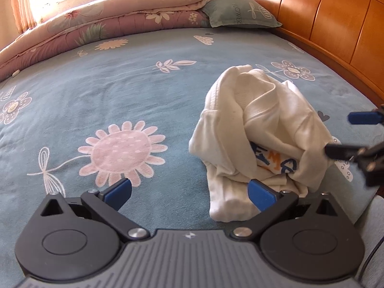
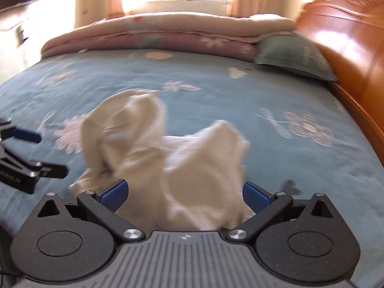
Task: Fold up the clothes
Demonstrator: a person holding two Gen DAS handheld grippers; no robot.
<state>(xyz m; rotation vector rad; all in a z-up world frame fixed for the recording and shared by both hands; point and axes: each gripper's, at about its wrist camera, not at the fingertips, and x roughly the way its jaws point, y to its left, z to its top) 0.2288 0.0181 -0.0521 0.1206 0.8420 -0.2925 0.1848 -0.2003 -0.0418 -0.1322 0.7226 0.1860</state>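
Left gripper (image 1: 189,193) sits nearest, low over the blue floral bedsheet (image 1: 100,91), jaws spread wide with nothing between them; its right blue pad just touches, or sits just in front of, the near hem of the white T-shirt (image 1: 254,129) — can't tell which. Right gripper (image 2: 184,193) is also spread wide, and the crumpled cloth bulges into the gap between its pads (image 2: 255,195), but they are not pinched on it. The shirt lies in a bunched heap on the sheet near the bed's edge, toward the wooden headboard (image 1: 324,16) side, with a sliver of blue-and-orange print showing in a crease. It is not folded, so I'd judge the step in hand to be getting hold of the heap to spread it flat. Next move likely calls for each gripper to find a real edge, hem or shoulder, and close on a single layer rather than a wad, then pull apart. Hard to make out: the right wrist view is motion-blurred, so seams and collar are lost there; sleeves and neckline are buried in folds; the print is mostly hidden. Folded quilt (image 1: 103,21) and teal pillow (image 1: 240,12) lie well apart at the far side.
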